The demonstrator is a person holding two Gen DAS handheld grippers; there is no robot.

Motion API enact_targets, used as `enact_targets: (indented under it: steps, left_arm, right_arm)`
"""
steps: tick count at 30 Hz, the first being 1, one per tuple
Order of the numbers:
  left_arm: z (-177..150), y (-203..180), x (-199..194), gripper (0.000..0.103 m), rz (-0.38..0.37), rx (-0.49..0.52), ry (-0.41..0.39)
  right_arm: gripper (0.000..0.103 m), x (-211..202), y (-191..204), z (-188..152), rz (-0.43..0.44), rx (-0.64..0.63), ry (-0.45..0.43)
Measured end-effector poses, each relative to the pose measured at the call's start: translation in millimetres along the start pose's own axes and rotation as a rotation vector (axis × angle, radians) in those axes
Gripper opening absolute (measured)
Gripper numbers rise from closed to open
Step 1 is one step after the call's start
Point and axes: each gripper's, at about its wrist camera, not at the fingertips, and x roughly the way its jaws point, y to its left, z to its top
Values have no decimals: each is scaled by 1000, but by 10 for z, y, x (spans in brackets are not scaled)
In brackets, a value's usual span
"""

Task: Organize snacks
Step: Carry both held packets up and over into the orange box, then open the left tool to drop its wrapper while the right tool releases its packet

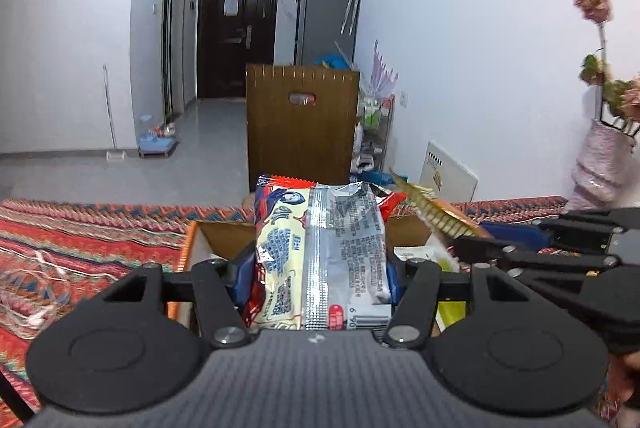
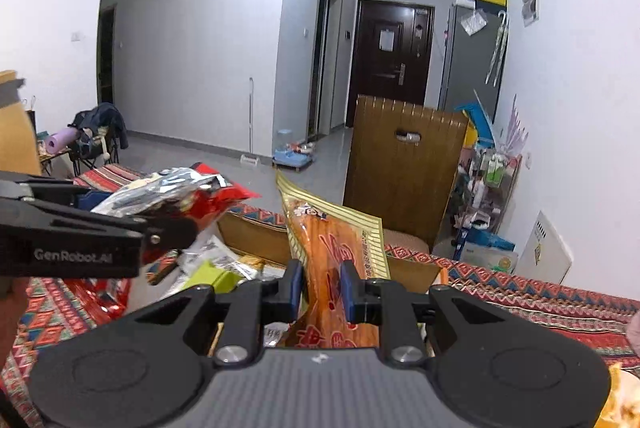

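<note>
- Cardboard box [image 1: 408,226] open-topped on patterned cloth [image 1: 80,240]; inside crowded with packets, little bare room.
- Left gripper [image 1: 320,268] clamps wide silver-and-cream packet [image 1: 320,248] over the box, blocking its middle.
- Right gripper [image 2: 322,286] just beside, pinching orange snack pack [image 2: 332,252]; gap between the two grippers narrow.
- Cloth left of box mostly free, only thin white cords [image 1: 40,308] lying there.
- Beyond the table edge: brown wooden board [image 1: 302,123] upright, close behind the box.
- Flower vase [image 1: 604,163] at far right by wall.
- Grey floor [image 1: 192,147] toward dark door [image 1: 236,27] open.
</note>
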Motion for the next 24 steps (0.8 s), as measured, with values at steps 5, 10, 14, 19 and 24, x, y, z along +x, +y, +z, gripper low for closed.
enact_targets:
  steps: [5,10,14,19,24]
  left_arm:
    - [-48,4,613,59,22,-37,84]
    - [-215,53,1055,59,24,-77,159]
    - [-290,125,1211,60,-7,-118,199]
    - [-314,164,1267,66,-15,-120,234]
    - [-306,98,1187,87,-18,-102,218]
  right_arm:
    - [20,662,-146,-27,10,72,99]
    - [20,1183,-246,-262,16,138,199]
    - [19,1269,-246,-389,25,162,227]
    - [23,1297,-93,-377,13,107,270]
    - [38,1309,-84,-345,34,93,287]
